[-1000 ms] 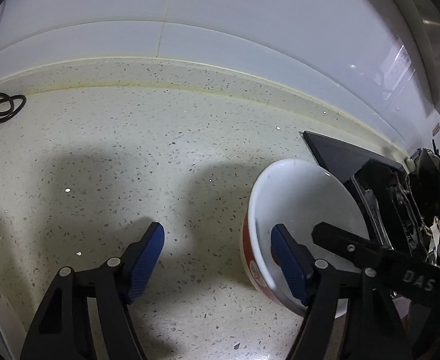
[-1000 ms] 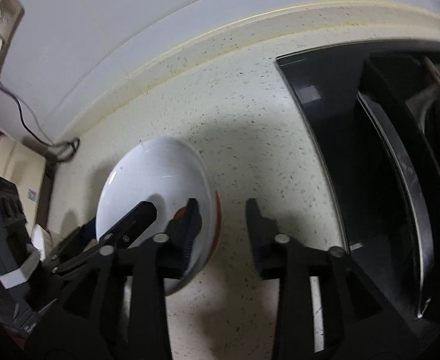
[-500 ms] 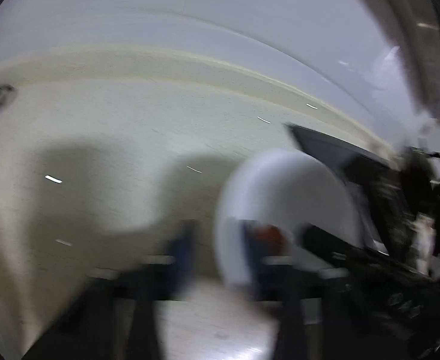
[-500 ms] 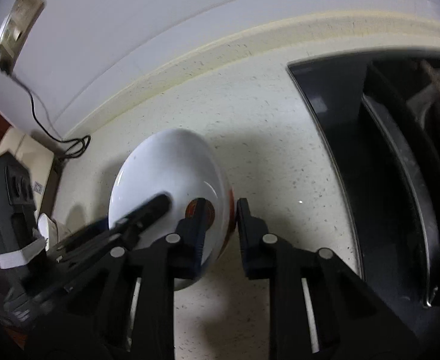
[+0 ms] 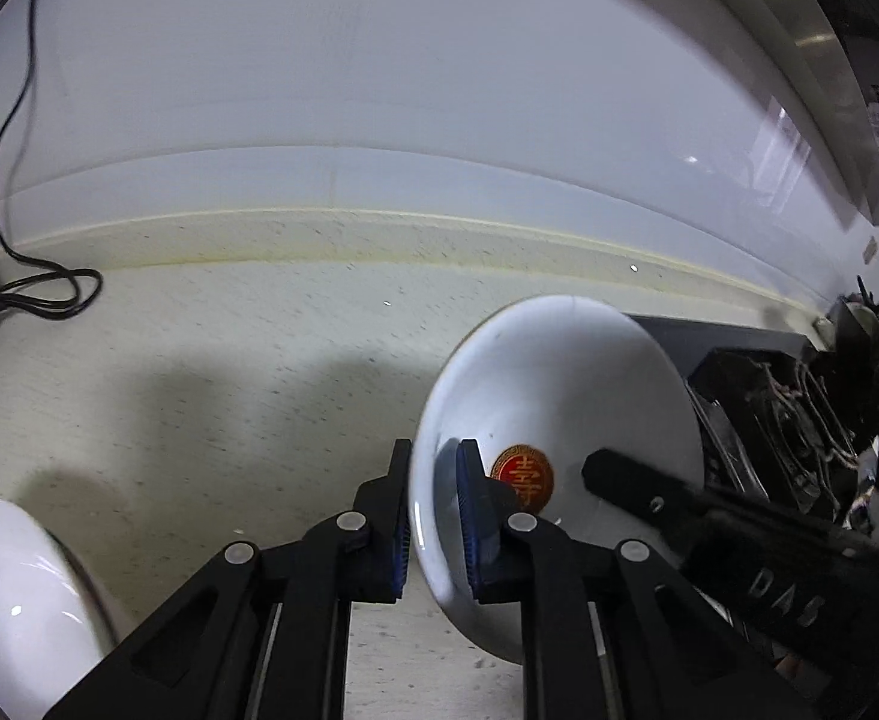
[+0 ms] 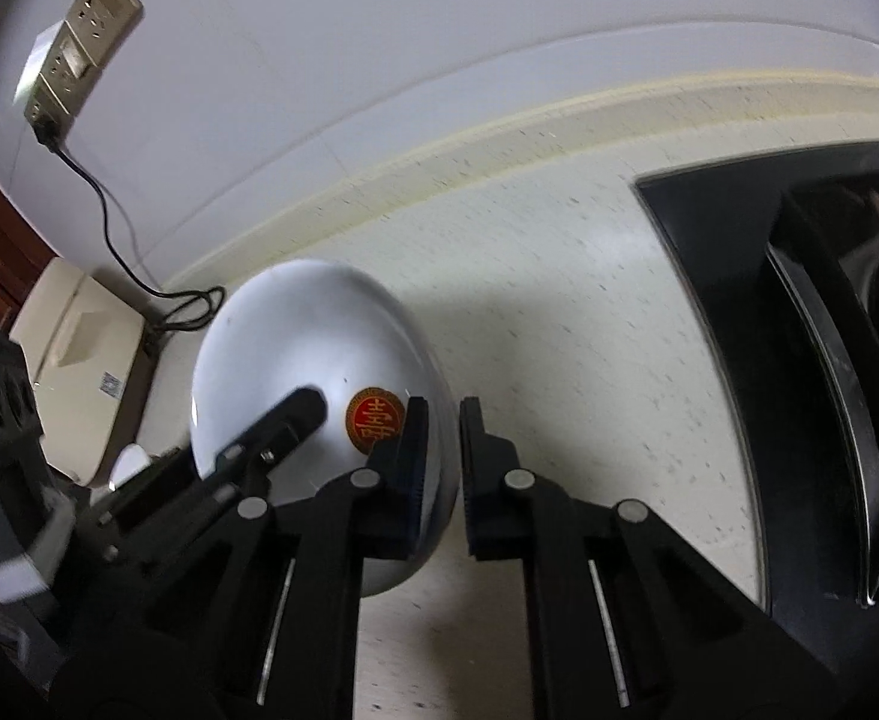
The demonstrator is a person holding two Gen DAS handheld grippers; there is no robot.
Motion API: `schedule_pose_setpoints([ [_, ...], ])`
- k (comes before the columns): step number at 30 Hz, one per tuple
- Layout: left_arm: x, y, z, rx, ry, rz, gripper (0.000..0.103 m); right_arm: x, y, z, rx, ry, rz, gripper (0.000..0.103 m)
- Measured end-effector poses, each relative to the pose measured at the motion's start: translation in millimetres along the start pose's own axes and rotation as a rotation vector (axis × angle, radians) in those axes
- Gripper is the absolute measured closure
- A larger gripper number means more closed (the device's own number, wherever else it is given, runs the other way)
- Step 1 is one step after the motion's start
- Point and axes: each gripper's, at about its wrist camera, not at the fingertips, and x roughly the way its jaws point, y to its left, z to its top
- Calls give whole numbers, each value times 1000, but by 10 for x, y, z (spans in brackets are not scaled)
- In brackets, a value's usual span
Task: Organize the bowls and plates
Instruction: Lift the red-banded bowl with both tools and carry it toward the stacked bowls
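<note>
Speckled countertop [image 5: 211,360] runs to a white backsplash, with a black stove [image 6: 799,312] at right. Since a second ago both grippers have clamped the white bowl [image 5: 559,372]: left gripper [image 5: 433,516] on its left rim, right gripper [image 6: 442,462] on its right rim. Bowl appears raised and tilted; relocation can proceed. Second white dish [image 5: 13,594] waits near left.

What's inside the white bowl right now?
The white bowl holds no food: just a red emblem at its bottom, plus one finger of each gripper reaching inside. The left gripper's finger covers part of the emblem's lower edge.
</note>
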Motion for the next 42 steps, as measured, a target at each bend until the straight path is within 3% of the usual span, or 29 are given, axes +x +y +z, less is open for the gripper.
schedule_pose_setpoints([
  [5,-54,191,87,-53,-19,30,88,101,205,113,-32,-6,26,90],
  [10,-211,328,171,-73,-91,107,88,163,428,129,-64,-1,83,90],
  [15,-323,371,181,-85,-134,116,88,80,524,77,-71,-38,128,90],
  [22,-561,342,77,-68,-153,155,88,68,452,25,-38,-53,200,89],
  [42,-978,703,-99,-180,-150,243,82,3,941,-275,-118,-52,337,84],
])
